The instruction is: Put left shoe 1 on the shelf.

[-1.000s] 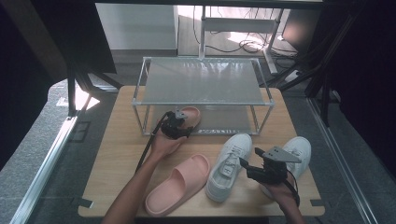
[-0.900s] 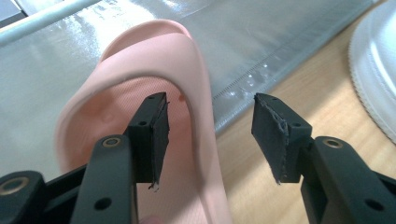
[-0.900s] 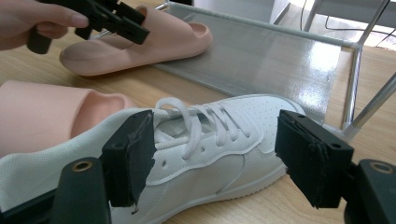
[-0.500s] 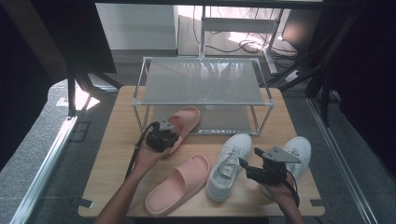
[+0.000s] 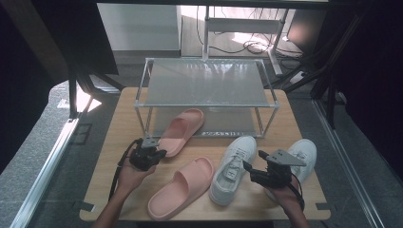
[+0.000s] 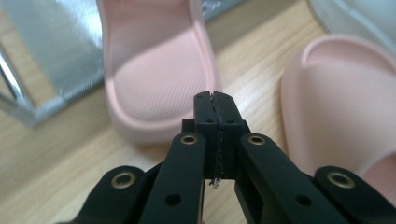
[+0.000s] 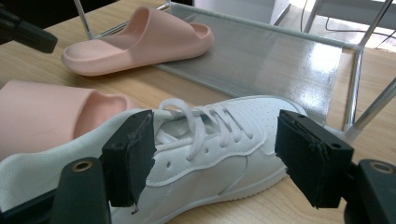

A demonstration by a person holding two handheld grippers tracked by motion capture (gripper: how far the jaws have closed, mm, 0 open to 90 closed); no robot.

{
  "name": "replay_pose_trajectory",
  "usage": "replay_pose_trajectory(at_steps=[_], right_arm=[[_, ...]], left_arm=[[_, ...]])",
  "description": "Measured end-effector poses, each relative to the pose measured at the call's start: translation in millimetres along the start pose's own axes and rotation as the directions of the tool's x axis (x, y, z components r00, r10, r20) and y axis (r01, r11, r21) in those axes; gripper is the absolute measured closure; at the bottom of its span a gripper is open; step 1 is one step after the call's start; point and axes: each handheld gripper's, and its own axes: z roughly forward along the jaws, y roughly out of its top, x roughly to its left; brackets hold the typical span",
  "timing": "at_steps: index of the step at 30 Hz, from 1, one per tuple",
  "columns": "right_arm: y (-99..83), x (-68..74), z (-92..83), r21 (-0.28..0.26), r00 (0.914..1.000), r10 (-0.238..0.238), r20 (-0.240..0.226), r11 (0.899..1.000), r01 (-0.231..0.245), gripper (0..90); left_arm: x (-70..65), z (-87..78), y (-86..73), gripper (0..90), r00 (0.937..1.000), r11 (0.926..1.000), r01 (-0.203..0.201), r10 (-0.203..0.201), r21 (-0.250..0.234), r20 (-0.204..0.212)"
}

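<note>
One pink slipper (image 5: 180, 129) lies slanted with its toe end on the rack's lower shelf (image 5: 228, 124) and its heel on the table. My left gripper (image 5: 159, 153) is shut on nothing, just short of that heel (image 6: 159, 84); its tips (image 6: 215, 100) are pressed together. A second pink slipper (image 5: 183, 186) lies on the table in front, also seen in the left gripper view (image 6: 341, 107). My right gripper (image 5: 252, 165) stands open, its jaws either side of a white sneaker (image 7: 210, 140) without touching it. The same sneaker (image 5: 233, 167) lies beside the front slipper.
A clear two-level shoe rack (image 5: 204, 83) with a metal frame stands at the table's back middle. A second white sneaker (image 5: 304, 152) lies at the right, partly behind my right hand. The wooden table (image 5: 114, 142) ends close to both hands.
My left gripper has drawn back from the far slipper's heel toward the front left, leaving the slipper half on the lower shelf. The right gripper has stayed put.
</note>
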Motion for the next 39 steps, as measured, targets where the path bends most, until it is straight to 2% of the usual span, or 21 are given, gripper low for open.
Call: replay_pose_trajectory(at_steps=[2, 6, 17, 25, 34, 39], right_arm=[[0.0, -0.1, -0.2, 0.000, 1.0000, 0.000, 0.000, 1.000, 0.000, 29.1], [-0.1, 0.0, 0.7, -0.001, 1.0000, 0.000, 0.002, 1.000, 0.000, 29.1], [-0.4, -0.7, -0.2, -0.001, 1.0000, 0.002, 0.003, 1.000, -0.002, 29.1], [-0.3, 0.0, 0.9, 0.001, 1.0000, -0.002, 0.002, 1.000, 0.002, 29.1], [-0.8, -2.0, -0.2, 0.000, 1.0000, 0.003, 0.004, 1.000, -0.003, 29.1], [-1.1, -3.2, -0.8, 0.000, 1.0000, 0.007, 0.008, 1.000, -0.007, 29.1]], left_arm=[[3.1, 2.9, -9.2, 90.0, 1.0000, 0.9996, 0.007, -0.007, 0.026, 0.001], [7.1, 9.3, -14.4, 90.0, 0.9999, 0.9990, 0.010, -0.010, 0.044, -0.004], [6.2, 21.4, -10.1, 90.0, 1.0000, 0.9981, -0.008, 0.007, 0.061, 0.006], [5.0, 31.4, -0.8, 90.0, 0.9994, 0.9973, -0.024, 0.022, 0.069, 0.026], [-3.0, 53.1, 22.2, 90.0, 0.9972, 0.9962, -0.056, 0.052, 0.067, 0.053], [-1.0, 63.8, 29.7, 90.0, 0.9957, 0.9968, -0.048, 0.043, 0.064, 0.082]])
